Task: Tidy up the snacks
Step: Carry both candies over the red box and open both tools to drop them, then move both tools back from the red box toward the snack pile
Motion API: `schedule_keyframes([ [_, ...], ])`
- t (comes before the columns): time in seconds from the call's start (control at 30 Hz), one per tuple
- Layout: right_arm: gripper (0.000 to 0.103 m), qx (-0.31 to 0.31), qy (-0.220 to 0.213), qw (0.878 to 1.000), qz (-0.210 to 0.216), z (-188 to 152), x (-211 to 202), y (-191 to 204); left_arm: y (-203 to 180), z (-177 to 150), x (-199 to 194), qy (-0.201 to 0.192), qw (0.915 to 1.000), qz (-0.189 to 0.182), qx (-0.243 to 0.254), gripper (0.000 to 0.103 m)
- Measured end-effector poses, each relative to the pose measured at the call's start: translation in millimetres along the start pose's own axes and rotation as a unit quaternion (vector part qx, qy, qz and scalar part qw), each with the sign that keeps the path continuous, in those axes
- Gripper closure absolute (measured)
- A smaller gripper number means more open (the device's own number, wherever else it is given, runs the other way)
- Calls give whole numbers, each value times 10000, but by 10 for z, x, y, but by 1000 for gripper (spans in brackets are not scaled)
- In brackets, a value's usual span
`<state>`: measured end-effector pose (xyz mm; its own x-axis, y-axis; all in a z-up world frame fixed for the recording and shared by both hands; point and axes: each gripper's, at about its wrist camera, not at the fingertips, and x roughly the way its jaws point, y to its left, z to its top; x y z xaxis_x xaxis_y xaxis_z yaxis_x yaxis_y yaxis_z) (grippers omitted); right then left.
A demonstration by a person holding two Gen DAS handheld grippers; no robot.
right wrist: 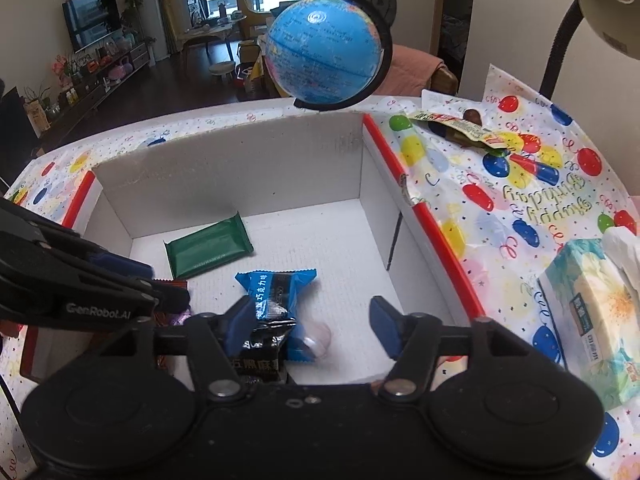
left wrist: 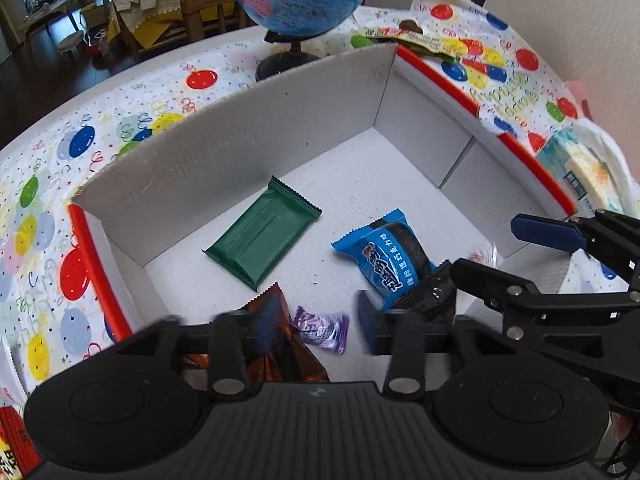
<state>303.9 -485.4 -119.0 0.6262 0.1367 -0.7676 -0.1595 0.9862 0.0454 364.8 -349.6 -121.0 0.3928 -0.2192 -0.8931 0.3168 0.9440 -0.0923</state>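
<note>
A white cardboard box (left wrist: 304,100) with red edges holds the snacks. A green wrapper (left wrist: 262,236) lies flat near its back wall, and a blue pack (left wrist: 384,256) lies right of it. My left gripper (left wrist: 296,324) is open over an orange-brown wrapper (left wrist: 276,336) and a purple candy (left wrist: 320,328); its pads press on neither. In the right wrist view, my right gripper (right wrist: 312,324) is open, with the blue pack (right wrist: 276,288) and a black wrapper (right wrist: 264,352) beside its left pad (right wrist: 240,320). The green wrapper (right wrist: 208,248) lies further back.
A blue globe (right wrist: 324,52) stands just behind the box. On the balloon tablecloth (right wrist: 520,200) to the right lie a tissue box (right wrist: 592,328) and a loose snack strip (right wrist: 464,128). A lamp arm (right wrist: 556,40) rises at the far right. Red packs (left wrist: 12,440) sit at lower left.
</note>
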Motion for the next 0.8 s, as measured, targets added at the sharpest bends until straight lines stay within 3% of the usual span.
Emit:
schedule_keyframes([
  [0.3, 20, 85, -347, 9994, 21, -11, -342, 6, 26, -92, -356, -363, 9992, -120, -139, 31],
  [0.73, 10, 202, -824, 9964, 88, -77, -866, 234, 253, -420, -960, -826, 9956, -273, -352, 20],
  [0.8, 5, 251, -878, 9957, 166, -86, -941, 280, 313, -484, -1071, -926, 9945, -307, -387, 19],
])
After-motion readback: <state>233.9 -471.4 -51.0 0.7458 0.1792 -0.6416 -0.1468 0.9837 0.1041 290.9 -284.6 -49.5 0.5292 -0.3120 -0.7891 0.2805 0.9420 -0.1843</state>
